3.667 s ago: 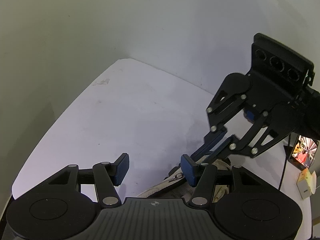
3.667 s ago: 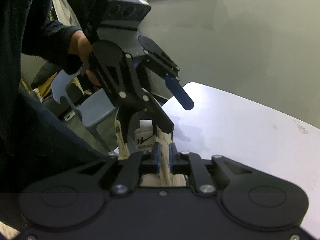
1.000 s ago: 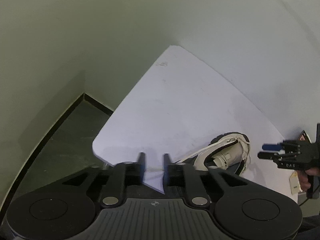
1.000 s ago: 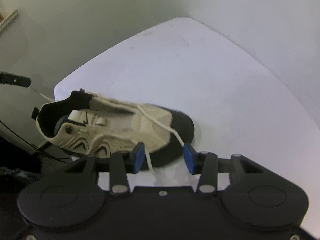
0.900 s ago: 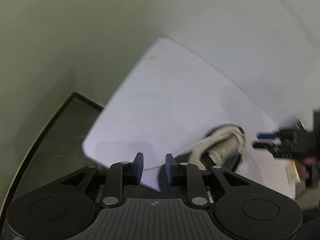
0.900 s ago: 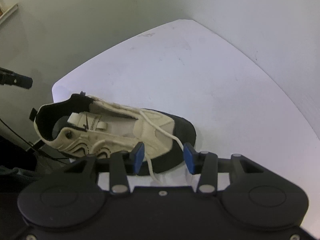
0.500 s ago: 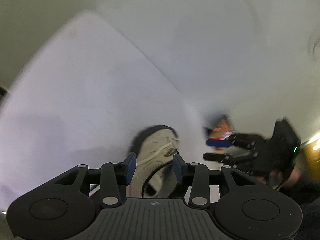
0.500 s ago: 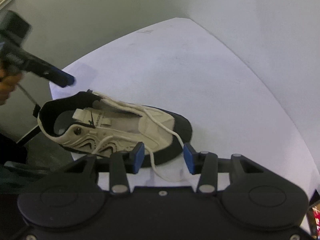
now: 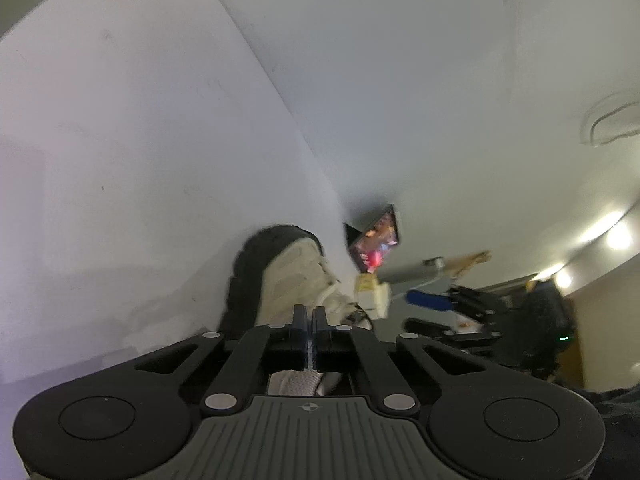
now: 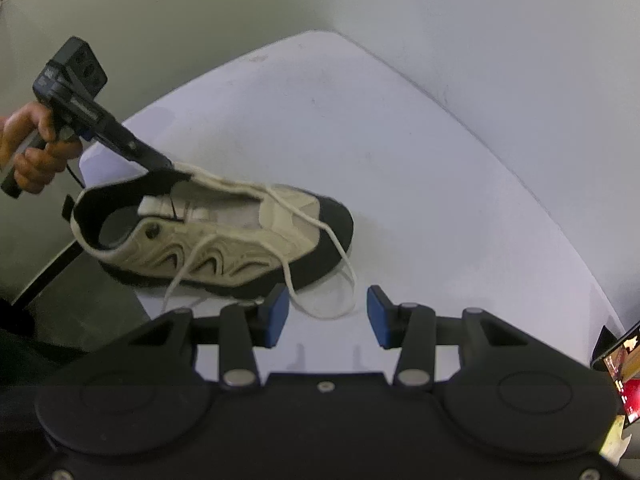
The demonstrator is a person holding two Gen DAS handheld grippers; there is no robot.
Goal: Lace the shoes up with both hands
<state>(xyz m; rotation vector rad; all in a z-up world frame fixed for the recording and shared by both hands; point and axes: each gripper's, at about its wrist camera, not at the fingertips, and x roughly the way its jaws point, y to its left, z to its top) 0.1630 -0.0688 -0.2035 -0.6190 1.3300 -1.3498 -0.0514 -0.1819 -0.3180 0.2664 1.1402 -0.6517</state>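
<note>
A beige shoe with a black toe cap and sole lies on its side on the white table, toe to the right. Its white lace runs loose over the upper and loops onto the table. My left gripper is shut on the lace at the shoe's collar; in the left wrist view its jaws are pressed together over the shoe. My right gripper is open and empty, just in front of the lace loop near the toe.
A phone with a lit screen leans at the table's back edge by the wall; it also shows in the right wrist view. A small yellow-white box sits near it. The table's front left edge drops to the floor.
My left gripper has swung in from beside the table to the shoe's collar and closed on the lace. My right gripper has stayed open in front of the toe.
</note>
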